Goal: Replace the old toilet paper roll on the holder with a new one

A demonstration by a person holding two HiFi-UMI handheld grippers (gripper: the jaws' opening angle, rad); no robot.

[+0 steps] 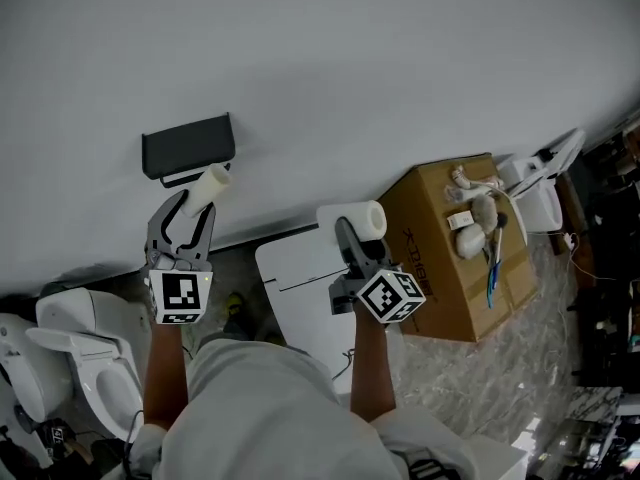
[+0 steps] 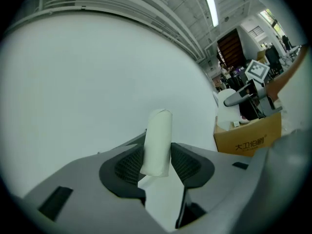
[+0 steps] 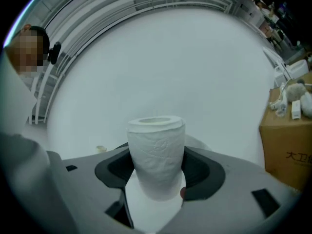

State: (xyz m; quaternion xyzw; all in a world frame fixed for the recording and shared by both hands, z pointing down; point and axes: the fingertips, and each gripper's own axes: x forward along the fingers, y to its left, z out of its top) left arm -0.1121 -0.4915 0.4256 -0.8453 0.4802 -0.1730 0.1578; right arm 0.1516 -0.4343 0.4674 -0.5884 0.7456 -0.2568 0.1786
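L gripper pinches thin old roll; R gripper, jaws wide, clamps full new roll.

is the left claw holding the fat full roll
No, the left claw grips only a thin roll, while the full roll is in the right claw.

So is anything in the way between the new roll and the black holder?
Yes: the left gripper, shut on the old roll, sits just under the holder, likely in the path of the new roll.
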